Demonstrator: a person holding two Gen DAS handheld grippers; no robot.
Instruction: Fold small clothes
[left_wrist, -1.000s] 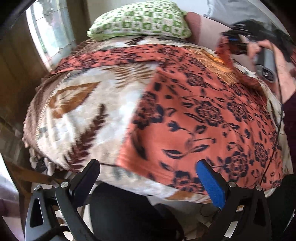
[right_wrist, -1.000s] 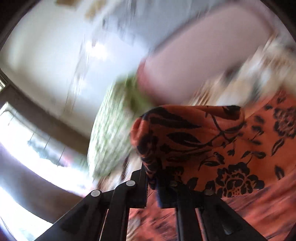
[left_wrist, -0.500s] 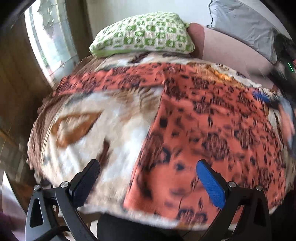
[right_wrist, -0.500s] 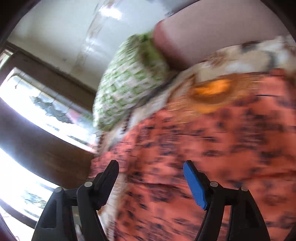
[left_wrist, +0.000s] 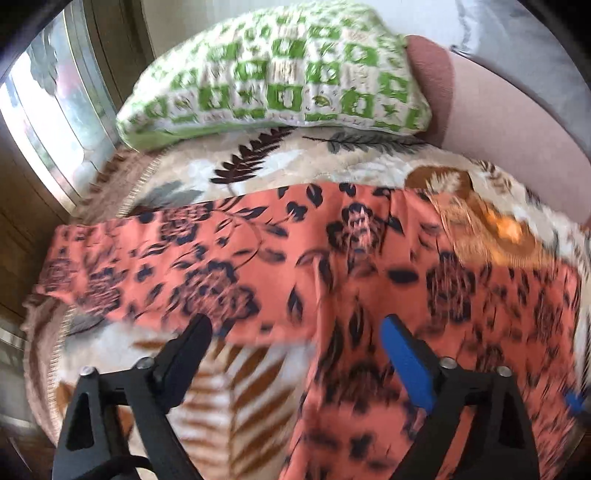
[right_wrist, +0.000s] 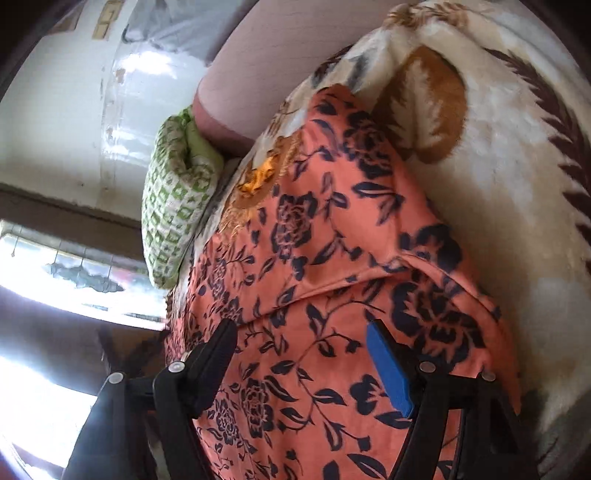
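Observation:
An orange garment with a dark floral print (left_wrist: 332, 266) lies spread on a leaf-patterned blanket (left_wrist: 258, 173). One long part runs left across the blanket; another runs toward me. My left gripper (left_wrist: 295, 343) is open and empty, low over the garment near where the two parts meet. In the right wrist view the same garment (right_wrist: 314, 258) shows a folded layer with an edge across it. My right gripper (right_wrist: 301, 347) is open and empty just above that fabric.
A green and white checked pillow (left_wrist: 280, 74) lies at the far end of the blanket, also in the right wrist view (right_wrist: 173, 206). A pink headboard (left_wrist: 498, 122) stands behind at right. A window (left_wrist: 48, 122) is at left.
My right gripper let go of the garment fold it held and now hovers open over the fabric. My left gripper moved forward over the garment.

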